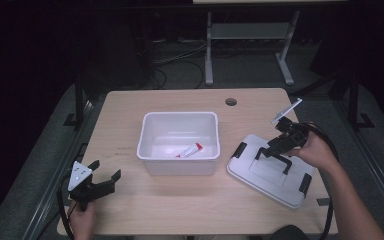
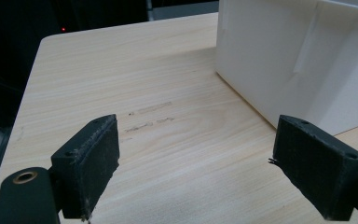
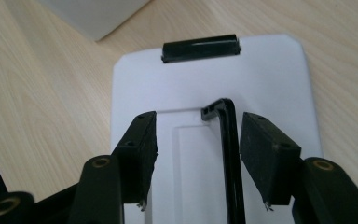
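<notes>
1. In the right gripper view, the lid's black handle (image 3: 230, 154) is seen between the part-open jaws of the right gripper (image 3: 198, 161), close to the right pad, not yet pinched; its long axis runs along the jaws.
2. The lid (image 1: 270, 172) lies flat on the table (image 1: 130, 210), just right of the white bin (image 1: 178, 142).
3. The left gripper (image 1: 105, 177) is held wide open and empty, well apart from the lid.
4. A tube (image 1: 189, 150) inside the bin is shown by the high view.
</notes>
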The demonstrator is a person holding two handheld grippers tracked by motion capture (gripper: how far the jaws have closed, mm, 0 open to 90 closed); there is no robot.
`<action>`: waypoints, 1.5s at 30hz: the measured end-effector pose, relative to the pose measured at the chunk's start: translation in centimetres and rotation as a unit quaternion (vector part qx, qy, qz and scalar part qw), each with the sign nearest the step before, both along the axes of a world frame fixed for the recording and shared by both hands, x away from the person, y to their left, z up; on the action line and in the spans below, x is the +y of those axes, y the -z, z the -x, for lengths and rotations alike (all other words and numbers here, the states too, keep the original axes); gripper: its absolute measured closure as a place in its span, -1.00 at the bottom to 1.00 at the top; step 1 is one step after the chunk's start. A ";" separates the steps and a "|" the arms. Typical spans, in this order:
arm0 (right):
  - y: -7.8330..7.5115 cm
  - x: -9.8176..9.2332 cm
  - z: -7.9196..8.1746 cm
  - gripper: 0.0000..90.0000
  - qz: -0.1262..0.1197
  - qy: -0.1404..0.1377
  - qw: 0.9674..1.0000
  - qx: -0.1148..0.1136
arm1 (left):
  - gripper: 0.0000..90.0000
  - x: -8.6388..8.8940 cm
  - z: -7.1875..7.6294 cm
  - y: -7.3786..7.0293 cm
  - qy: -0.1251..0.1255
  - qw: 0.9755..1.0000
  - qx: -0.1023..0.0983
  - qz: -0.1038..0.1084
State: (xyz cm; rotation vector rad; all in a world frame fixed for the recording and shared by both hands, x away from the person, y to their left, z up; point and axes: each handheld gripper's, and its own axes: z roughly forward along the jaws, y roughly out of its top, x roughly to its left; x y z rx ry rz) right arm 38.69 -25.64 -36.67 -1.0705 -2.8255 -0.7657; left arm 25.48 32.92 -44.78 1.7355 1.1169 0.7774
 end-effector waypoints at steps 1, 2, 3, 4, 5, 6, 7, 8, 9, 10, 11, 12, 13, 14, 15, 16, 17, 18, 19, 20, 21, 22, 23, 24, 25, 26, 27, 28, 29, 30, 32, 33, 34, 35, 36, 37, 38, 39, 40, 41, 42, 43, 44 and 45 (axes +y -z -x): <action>0.3 -0.4 0.0 0.03 -0.001 0.005 1.000 0.002 | -0.70 0.0 0.0 0.0 0.000 1.000 0.000 -0.001; 0.3 -0.4 0.0 0.03 -0.001 0.005 1.000 0.002 | -0.70 0.0 0.0 0.0 0.000 1.000 0.000 -0.001; 0.6 -0.7 0.0 0.04 -0.002 0.008 1.000 0.004 | -0.70 0.0 0.0 0.0 0.001 1.000 0.000 -0.001; 0.6 -0.7 0.0 0.04 -0.002 0.008 1.000 0.004 | -0.70 0.0 0.0 0.0 0.001 1.000 0.000 -0.001; 0.7 -0.9 0.1 0.05 -0.002 0.011 1.000 0.005 | -0.70 -0.1 0.0 0.0 0.000 1.000 0.000 0.000; 1.0 -1.1 0.0 0.07 -0.004 0.013 1.000 0.007 | -0.70 -0.1 0.0 0.0 0.000 1.000 0.000 -0.001; 1.1 -1.2 0.1 0.07 -0.004 0.014 1.000 0.009 | -0.70 -0.1 0.0 0.0 0.001 1.000 0.000 -0.001; 1.2 -1.3 0.1 0.08 -0.002 0.016 1.000 0.009 | -0.70 -0.1 0.0 0.0 0.001 1.000 0.000 -0.001; 1.2 -1.3 0.1 0.08 -0.002 0.016 1.000 0.009 | -0.70 -0.1 0.0 0.0 0.000 1.000 0.000 -0.001; 1.4 -1.4 0.1 0.09 -0.002 0.018 1.000 0.010 | -0.70 -0.1 0.0 0.0 0.000 1.000 0.000 0.000; 1.6 -1.6 0.1 0.14 -0.003 0.019 1.000 0.012 | -0.70 -0.1 0.0 0.0 0.000 1.000 0.000 0.000; 1.6 -1.6 0.1 0.14 -0.003 0.019 1.000 0.012 | -0.70 -0.1 0.0 0.0 0.000 1.000 0.000 0.000; 1.7 -1.7 0.1 0.15 -0.003 0.020 1.000 0.013 | -0.70 -0.1 0.0 0.0 0.000 1.000 0.000 0.000; 1.8 -1.8 0.1 0.16 -0.005 0.021 1.000 0.015 | -0.70 -0.1 0.0 0.0 0.001 1.000 0.000 0.000; 2.0 -1.8 0.2 0.17 -0.005 0.022 1.000 0.017 | -0.70 -0.1 0.0 0.0 0.000 1.000 0.000 0.000; 2.1 -2.0 0.2 0.19 -0.005 0.024 1.000 0.018 | -0.70 -0.1 0.0 0.0 0.001 1.000 0.000 0.000; 2.2 -2.0 0.2 0.21 -0.006 0.027 0.999 0.019 | -0.70 -0.1 0.0 0.0 0.001 1.000 0.000 0.000; 2.2 -2.0 0.2 0.21 -0.006 0.027 0.999 0.019 | -0.70 -0.1 0.0 0.0 0.001 1.000 0.000 -0.001; 2.4 -2.2 0.2 0.25 -0.007 0.025 0.999 0.020 | -0.70 -0.1 0.0 0.0 0.000 1.000 0.000 0.000; 2.4 -2.2 0.2 0.25 -0.007 0.025 0.999 0.020 | -0.70 -0.1 0.0 0.0 0.000 1.000 0.000 0.000; 2.5 -2.2 0.2 0.28 -0.007 0.026 0.999 0.022 | -0.70 -0.1 0.0 0.0 0.000 1.000 0.000 0.000; 2.5 -2.2 0.2 0.28 -0.007 0.026 0.999 0.022 | -0.70 -0.1 0.0 0.0 0.000 1.000 0.000 0.000; 2.7 -2.2 0.2 0.32 -0.007 0.027 0.999 0.024 | -0.70 -0.1 0.0 0.0 0.000 1.000 0.000 0.000; 2.7 -2.3 0.2 0.33 -0.007 0.027 0.999 0.025 | -0.70 -0.1 0.0 0.0 0.000 1.000 0.000 0.000; 2.8 -2.3 0.2 0.35 -0.007 0.027 0.999 0.025 | -0.70 -0.1 0.0 0.0 0.001 1.000 0.001 -0.001; 2.8 -2.3 0.2 0.36 -0.005 0.028 0.999 0.026 | -0.70 -0.1 0.0 0.0 0.001 1.000 0.001 0.000; 2.9 -2.3 0.2 0.38 -0.003 0.027 0.999 0.026 | -0.70 -0.2 0.0 0.0 0.001 1.000 0.001 0.000; 2.9 -2.3 0.2 0.40 -0.003 0.029 0.999 0.028 | -0.70 -0.2 0.0 0.0 0.001 1.000 0.001 0.000; 3.0 -2.3 0.1 0.42 -0.003 0.027 0.999 0.027 | -0.70 -0.2 0.0 0.1 0.001 1.000 0.000 0.000; 3.0 -2.3 0.1 0.42 -0.003 0.027 0.999 0.027 | -0.70 -0.2 0.0 0.0 0.001 1.000 0.000 0.000; 3.1 -2.3 0.1 0.45 -0.002 0.027 0.999 0.027 | -0.70 -0.1 0.0 0.0 0.000 1.000 0.000 0.000; 3.1 -2.3 0.1 0.49 0.000 0.027 0.999 0.027 | -0.70 -0.1 0.0 0.0 0.000 1.000 0.000 0.000; 3.1 -2.3 0.1 0.51 0.000 0.027 0.999 0.027 | -0.70 -0.1 0.0 0.0 0.000 1.000 0.000 0.000; 3.1 -2.3 0.1 0.52 0.000 0.027 0.999 0.027 | -0.70 -0.1 0.0 0.1 0.000 1.000 0.001 0.000; 3.1 -2.3 0.1 0.52 0.000 0.027 0.999 0.027 | -0.70 -0.1 0.0 0.1 0.000 1.000 0.001 0.000; 3.1 -2.3 0.1 0.54 0.000 0.027 0.999 0.027 | -0.70 -0.1 0.0 0.1 0.000 1.000 0.001 0.000; 3.1 -2.3 0.1 0.55 0.001 0.027 0.999 0.028 | -0.70 -0.1 0.0 0.1 0.001 1.000 0.001 0.000; 3.1 -2.3 0.1 0.59 0.002 0.026 0.999 0.027 | -0.70 -0.1 0.0 0.1 0.001 1.000 0.001 0.000; 3.1 -2.3 0.1 0.59 0.002 0.026 0.999 0.027 | -0.70 -0.1 0.0 0.1 0.001 1.000 0.001 0.000; 3.1 -2.3 0.1 0.61 0.004 0.026 0.999 0.027 | -0.70 -0.1 -0.1 0.1 0.001 1.000 0.001 0.000; 3.1 -2.3 0.1 0.62 0.006 0.025 0.999 0.027 | -0.70 -0.1 -0.1 0.1 0.001 1.000 0.001 0.000; 3.1 -2.3 0.1 0.63 0.006 0.024 0.999 0.028 | -0.70 -0.1 -0.1 0.1 0.001 1.000 0.001 0.000; 3.1 -2.3 0.1 0.63 0.006 0.024 0.999 0.028 | -0.70 -0.1 -0.1 0.1 0.001 1.000 0.001 0.000; 3.1 -2.2 0.2 0.65 0.009 0.024 0.999 0.028 | -0.70 -0.2 -0.1 0.1 0.000 1.000 0.001 0.000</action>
